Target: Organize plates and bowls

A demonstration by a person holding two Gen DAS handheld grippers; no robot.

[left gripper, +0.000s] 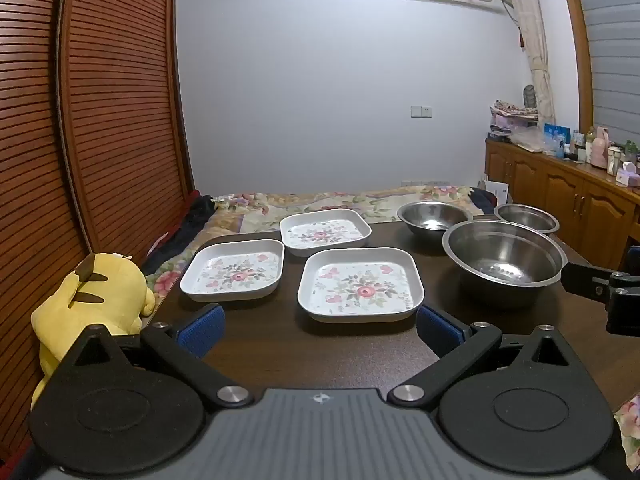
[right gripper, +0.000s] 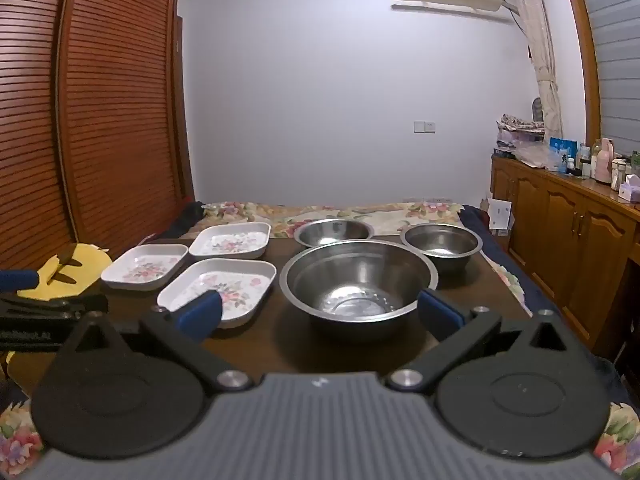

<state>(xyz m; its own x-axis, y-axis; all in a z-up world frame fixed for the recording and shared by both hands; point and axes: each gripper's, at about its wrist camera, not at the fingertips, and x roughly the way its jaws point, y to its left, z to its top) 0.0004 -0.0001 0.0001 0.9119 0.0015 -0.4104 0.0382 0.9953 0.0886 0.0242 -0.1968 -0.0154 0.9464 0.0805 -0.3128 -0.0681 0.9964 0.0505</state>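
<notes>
- Left gripper [left gripper: 319, 322]: jaws spread wide, empty, lined up on the nearest floral plate [left gripper: 360, 285], seemingly to grasp it.
- Right gripper [right gripper: 319, 314]: jaws wide, empty, facing the large steel bowl [right gripper: 358, 282].
- Three plates sit left and three bowls right on the dark table [left gripper: 280, 344], unstacked.

Sideboard clutter [left gripper: 592, 144] too small; near plate [right gripper: 224, 288] partly hidden.

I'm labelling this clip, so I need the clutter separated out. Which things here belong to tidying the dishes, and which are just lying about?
Job: three floral plates; three steel bowls.

Lying about: yellow plush toy; bottles on the cabinet; bedspread.
</notes>
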